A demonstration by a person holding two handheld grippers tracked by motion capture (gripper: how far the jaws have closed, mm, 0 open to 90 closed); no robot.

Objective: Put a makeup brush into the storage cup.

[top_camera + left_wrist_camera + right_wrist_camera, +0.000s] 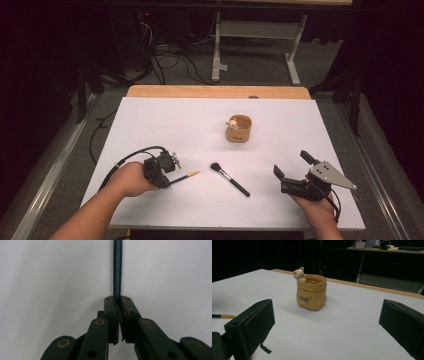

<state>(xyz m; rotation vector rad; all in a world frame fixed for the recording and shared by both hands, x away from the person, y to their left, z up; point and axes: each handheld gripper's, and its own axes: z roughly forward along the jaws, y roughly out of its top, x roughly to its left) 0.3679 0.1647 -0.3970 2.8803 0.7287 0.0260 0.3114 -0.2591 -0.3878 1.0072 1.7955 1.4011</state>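
Between the jaws of the left gripper (169, 176) sits a thin dark brush (117, 267), pinched by its handle, and the jaws are clamped tight on it with basically no gap showing in the left gripper view. From the high view the brush's gold-tipped end (192, 174) pokes out past the jaw tips, low over the white surface (165, 120), so I'd guess the grip is at the back of the handle so it can be tipped up and dropped in somewhere.

Just beyond that tip lies a second one, a black makeup brush (230, 179) with a fluffy head, flat on the surface and apart from both sets of jaws. Probably next in line.

Farther out, ahead of both grippers, stands the tan pouch-shaped holder (311, 295) with a little bear figure (299, 274) peeking over its rim. It's upright and open-topped, which looks like where the brushes are meant to go.

Over on the right, the right gripper (295, 167) has its jaws wide apart with nothing between them, and the holder sits framed in that gap, well ahead. Seems like it's just waiting.
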